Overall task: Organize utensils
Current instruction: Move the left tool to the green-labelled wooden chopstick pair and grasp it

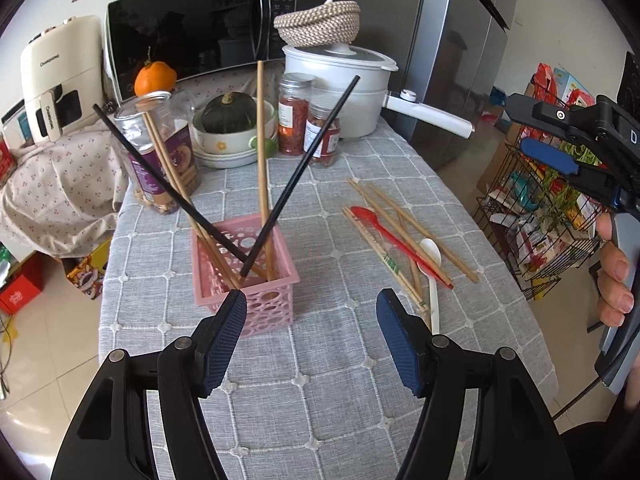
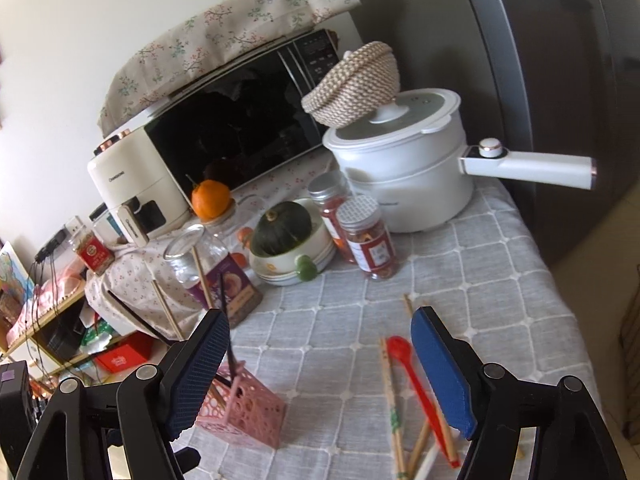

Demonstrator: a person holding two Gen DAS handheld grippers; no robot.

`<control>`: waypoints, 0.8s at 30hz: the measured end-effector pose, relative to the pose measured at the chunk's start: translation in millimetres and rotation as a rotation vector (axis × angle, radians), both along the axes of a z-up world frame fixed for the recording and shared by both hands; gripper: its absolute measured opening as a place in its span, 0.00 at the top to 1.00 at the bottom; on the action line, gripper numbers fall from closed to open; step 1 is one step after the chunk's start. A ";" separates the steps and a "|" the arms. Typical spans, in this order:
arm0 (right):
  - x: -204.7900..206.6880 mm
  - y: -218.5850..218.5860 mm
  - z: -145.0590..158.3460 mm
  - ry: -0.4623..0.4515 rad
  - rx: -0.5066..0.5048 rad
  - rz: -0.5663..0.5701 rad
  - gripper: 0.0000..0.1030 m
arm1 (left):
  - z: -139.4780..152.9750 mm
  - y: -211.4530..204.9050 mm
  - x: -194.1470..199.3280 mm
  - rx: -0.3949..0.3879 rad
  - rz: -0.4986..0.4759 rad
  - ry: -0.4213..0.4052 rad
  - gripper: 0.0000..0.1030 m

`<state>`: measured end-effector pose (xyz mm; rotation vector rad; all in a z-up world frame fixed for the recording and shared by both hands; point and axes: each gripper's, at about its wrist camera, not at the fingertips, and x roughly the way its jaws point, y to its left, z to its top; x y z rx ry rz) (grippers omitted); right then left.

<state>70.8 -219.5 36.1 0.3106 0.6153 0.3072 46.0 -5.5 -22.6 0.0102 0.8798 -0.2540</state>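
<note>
A pink perforated basket (image 1: 256,280) stands on the grey checked tablecloth (image 1: 320,380) and holds two black chopsticks (image 1: 304,168) and several wooden chopsticks (image 1: 262,140). To its right lie loose wooden chopsticks (image 1: 380,248), a red spoon (image 1: 394,238) and a white spoon (image 1: 432,272). My left gripper (image 1: 312,320) is open and empty, just in front of the basket. My right gripper (image 2: 320,364) is open and empty, above the table between the basket (image 2: 244,412) and the red spoon (image 2: 416,384); it also shows in the left wrist view (image 1: 560,140).
Behind the basket stand a glass jar (image 1: 160,152), a bowl with a green squash (image 1: 230,128), two spice jars (image 1: 308,124), a white pot (image 1: 352,88) and a microwave (image 1: 192,36). A wire rack (image 1: 540,216) stands beyond the table's right edge.
</note>
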 end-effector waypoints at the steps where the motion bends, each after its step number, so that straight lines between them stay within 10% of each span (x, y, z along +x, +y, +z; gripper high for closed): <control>1: -2.1 -7.7 -2.6 0.013 -0.009 -0.012 0.21 | -1.4 -7.7 0.5 0.000 -0.010 0.007 0.32; 14: -8.8 -91.3 -47.4 0.213 -0.110 -0.144 0.20 | -40.6 -110.9 46.0 0.059 -0.072 0.142 0.33; 24: -3.3 -121.5 -65.3 0.286 -0.058 -0.181 0.20 | -85.4 -127.0 139.0 0.108 0.097 0.232 0.74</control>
